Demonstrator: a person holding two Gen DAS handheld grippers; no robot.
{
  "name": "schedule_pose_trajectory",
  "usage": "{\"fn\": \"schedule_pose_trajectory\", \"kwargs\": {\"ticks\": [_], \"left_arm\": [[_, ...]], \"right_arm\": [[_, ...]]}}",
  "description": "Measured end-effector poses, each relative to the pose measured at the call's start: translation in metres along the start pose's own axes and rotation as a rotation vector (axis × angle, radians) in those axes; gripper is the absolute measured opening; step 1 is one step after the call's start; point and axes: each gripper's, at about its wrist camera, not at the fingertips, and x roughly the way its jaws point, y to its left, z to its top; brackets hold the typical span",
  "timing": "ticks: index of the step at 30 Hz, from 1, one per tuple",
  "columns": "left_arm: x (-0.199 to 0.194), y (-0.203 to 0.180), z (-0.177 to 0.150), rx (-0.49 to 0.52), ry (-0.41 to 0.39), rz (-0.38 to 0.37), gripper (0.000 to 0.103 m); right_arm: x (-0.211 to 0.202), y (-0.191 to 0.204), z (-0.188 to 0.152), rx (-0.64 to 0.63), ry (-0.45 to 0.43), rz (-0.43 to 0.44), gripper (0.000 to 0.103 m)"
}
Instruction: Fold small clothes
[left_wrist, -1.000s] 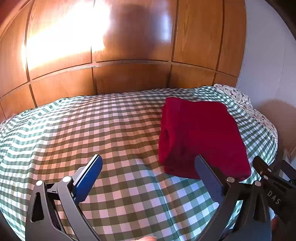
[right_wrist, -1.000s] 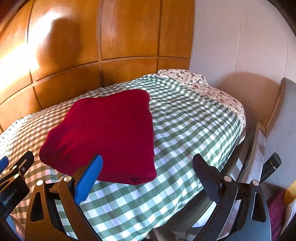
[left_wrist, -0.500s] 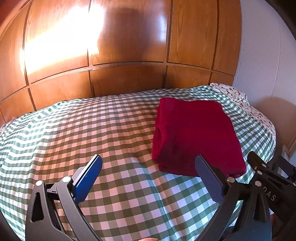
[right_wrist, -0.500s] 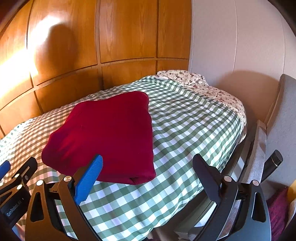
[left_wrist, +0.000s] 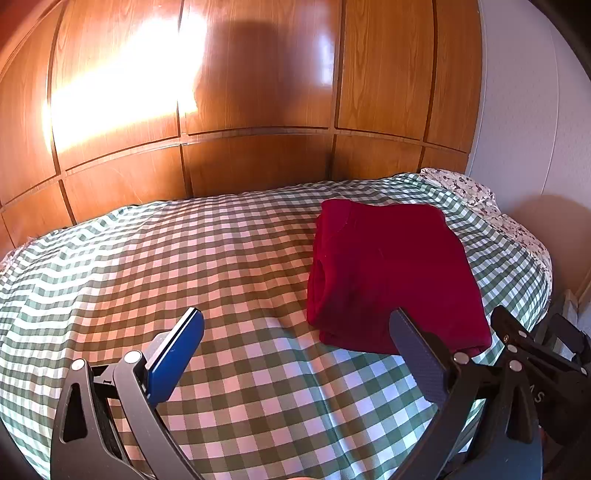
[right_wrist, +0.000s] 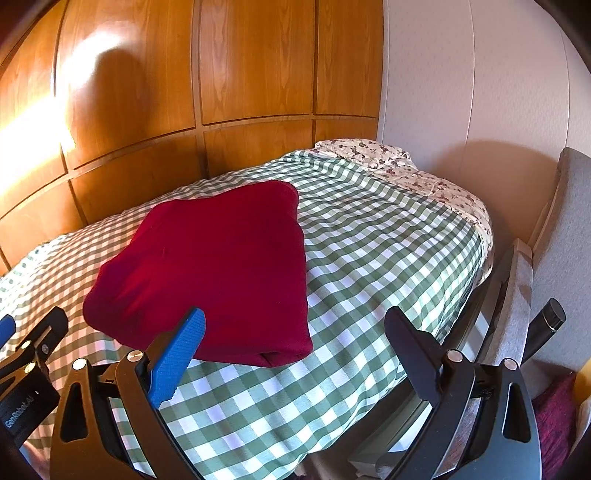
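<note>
1. The red garment (left_wrist: 391, 273) is lying on the bed (left_wrist: 184, 266), already folded into a compact, near-square bundle, toward the side of the bed near the floral pillow (right_wrist: 373, 155).
2. The left gripper (left_wrist: 295, 343) is hovering above the checked cover, with its jaws spread wide and holding nothing.
3. The right gripper (right_wrist: 295, 343) is also hanging released and empty, just in front of the near edge of the garment.
4. In my judgement, the folding step is looking finished; the next move is probably calling for smoothing the bundle or fetching another piece.
5. No other clothes are showing in either view.
6. The inner layers of the fold are hidden, so I cannot tell how neat they are.
</note>
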Motion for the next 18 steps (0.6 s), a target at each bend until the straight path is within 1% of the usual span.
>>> {"fn": "schedule_pose_trajectory", "kwargs": {"ticks": [18], "left_arm": [[-0.0036,-0.0013,0.0006,0.009,-0.008,0.001,0.1]], "right_arm": [[0.0004,0.001,-0.0004,-0.001,-0.004,-0.001,0.097]]}}
